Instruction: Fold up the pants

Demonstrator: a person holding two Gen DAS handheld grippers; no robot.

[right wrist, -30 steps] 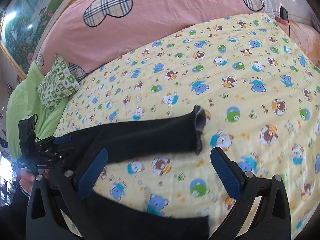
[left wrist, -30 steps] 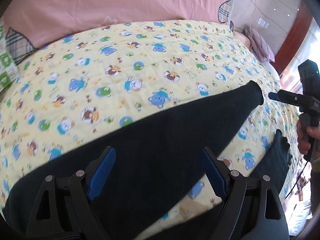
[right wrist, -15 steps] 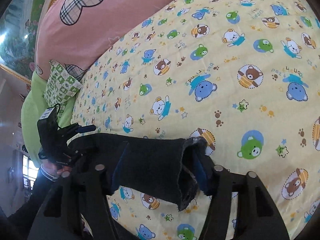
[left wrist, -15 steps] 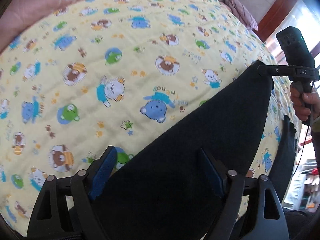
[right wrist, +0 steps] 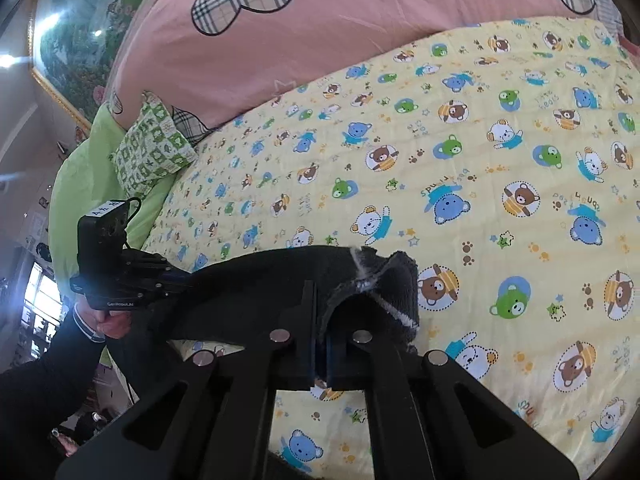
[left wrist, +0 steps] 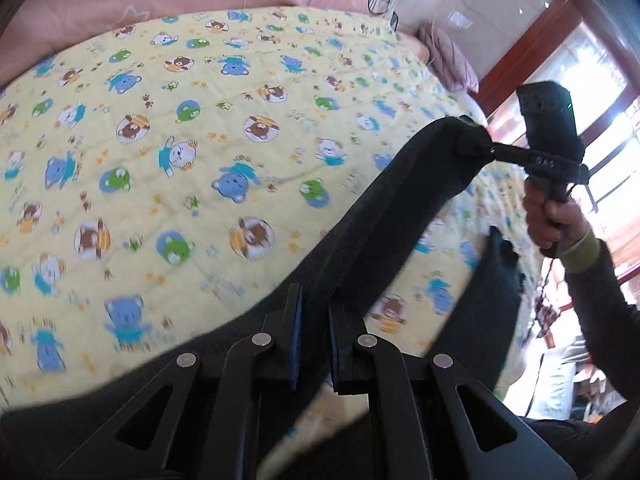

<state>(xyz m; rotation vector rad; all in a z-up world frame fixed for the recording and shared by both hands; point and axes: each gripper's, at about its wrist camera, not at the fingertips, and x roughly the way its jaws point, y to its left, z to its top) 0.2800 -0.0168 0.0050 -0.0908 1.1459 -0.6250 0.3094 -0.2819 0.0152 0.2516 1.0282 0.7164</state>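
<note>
Dark pants [left wrist: 384, 220] lie across a yellow bear-print bedspread [left wrist: 180, 140]. My left gripper [left wrist: 314, 320] is shut on the waist end of the upper leg, held above the bed. My right gripper [right wrist: 320, 320] is shut on that leg's cuff [right wrist: 384, 284], which is lifted and curled open. In the left wrist view the right gripper [left wrist: 472, 146] pinches the far cuff; the other leg [left wrist: 492, 304] hangs lower right. In the right wrist view the left gripper [right wrist: 176, 278] holds the far end of the pants [right wrist: 256, 280].
A pink duvet [right wrist: 320, 40] covers the head of the bed. A green patterned pillow [right wrist: 148, 144] and lime sheet [right wrist: 80, 184] lie at the left. A mauve cushion [left wrist: 452, 56] sits at the far right edge, near a window.
Both grippers have closed on the upper pant leg, left at the waist end and right at the cuff. The leg is now lifted off the bedspread between them.
</note>
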